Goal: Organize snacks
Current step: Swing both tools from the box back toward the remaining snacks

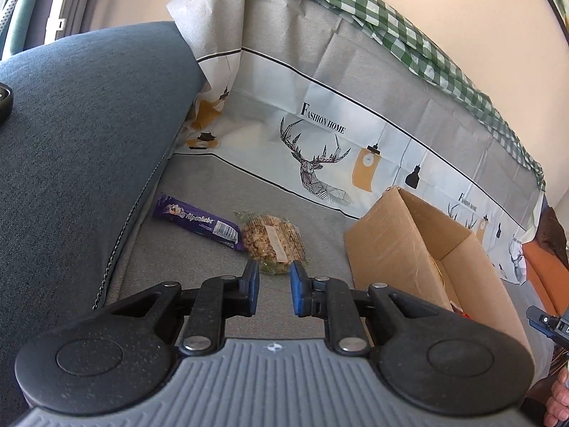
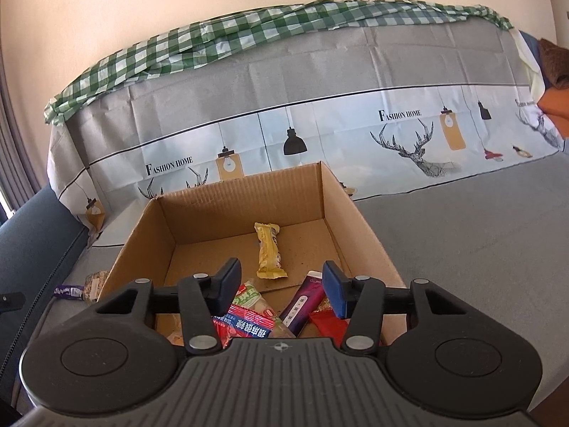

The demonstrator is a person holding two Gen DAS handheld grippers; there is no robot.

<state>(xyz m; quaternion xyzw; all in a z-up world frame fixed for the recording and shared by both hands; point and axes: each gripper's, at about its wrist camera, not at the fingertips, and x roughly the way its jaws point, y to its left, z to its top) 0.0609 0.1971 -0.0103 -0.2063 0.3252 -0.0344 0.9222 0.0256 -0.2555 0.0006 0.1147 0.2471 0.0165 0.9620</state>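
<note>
A purple Alpenliebe candy pack (image 1: 199, 222) and a clear bag of peanut brittle (image 1: 273, 242) lie on the grey sofa seat. My left gripper (image 1: 274, 290) is open and empty, just short of the brittle bag. An open cardboard box (image 1: 391, 245) stands to its right. In the right wrist view the box (image 2: 341, 210) holds a yellow wafer pack (image 2: 269, 251), a red and green snack bag (image 2: 249, 315), a purple pack (image 2: 302, 304) and a red pack (image 2: 327, 323). My right gripper (image 2: 281, 290) is open and empty above the box's near edge.
A dark blue sofa arm (image 1: 81, 135) rises at the left. The sofa back (image 2: 320, 114) carries a grey deer-print cover and a green checked cloth (image 2: 220, 39). Grey seat (image 2: 480, 242) stretches right of the box. An orange cushion (image 1: 544, 267) lies far right.
</note>
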